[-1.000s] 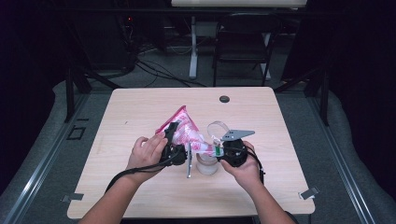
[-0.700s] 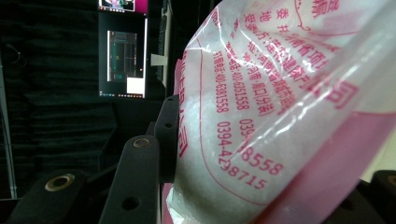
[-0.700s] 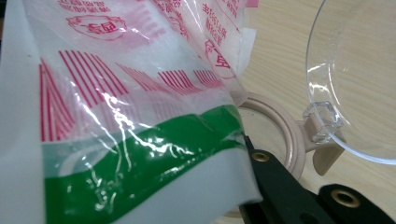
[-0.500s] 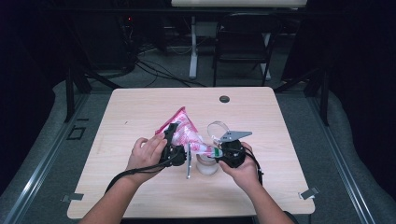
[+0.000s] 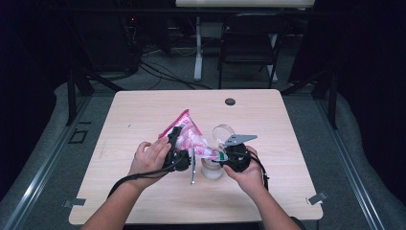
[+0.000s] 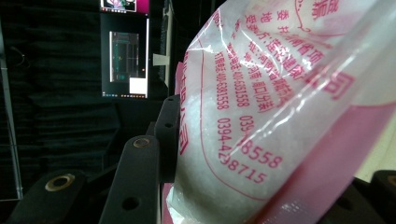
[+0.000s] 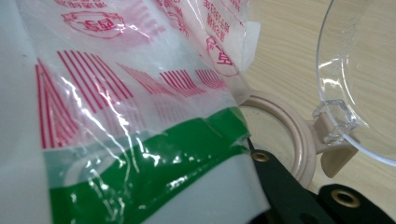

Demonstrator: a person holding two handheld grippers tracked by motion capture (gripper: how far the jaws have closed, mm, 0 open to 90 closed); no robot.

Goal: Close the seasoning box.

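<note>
On the light wooden surface (image 5: pixel 143 115), a person holds a hand-held gripper in each hand, and both grip the same pink-and-white printed plastic bag (image 5: pixel 184 132) near the middle of the surface. The left hand-held gripper (image 5: pixel 176 143) is clenched on the bag's body: in the left gripper view the bag (image 6: pixel 280 116), filled with a white grainy content, bulges between the black jaws, and red printed characters and digits run across its clear film. The bag rises tilted, its upper corner pointing away from the person.

The right hand-held gripper (image 5: pixel 221 157) is clamped on the bag's lower end, where a green-and-white strip (image 7: pixel 154 177) shows between its jaws in the right gripper view. That end hangs just over a small round container (image 5: pixel 212 168) with a beige rim (image 7: pixel 299 140), which stands on the surface between the two hands. Its clear hinged lid (image 7: pixel 359 79) stands open, tilted back on the far side from the person. In the high view the left hand (image 5: pixel 151 155) and the right hand (image 5: pixel 249 172) flank the container closely. A small dark round disc (image 5: pixel 230 101) lies well apart near the surface's far edge.
</note>
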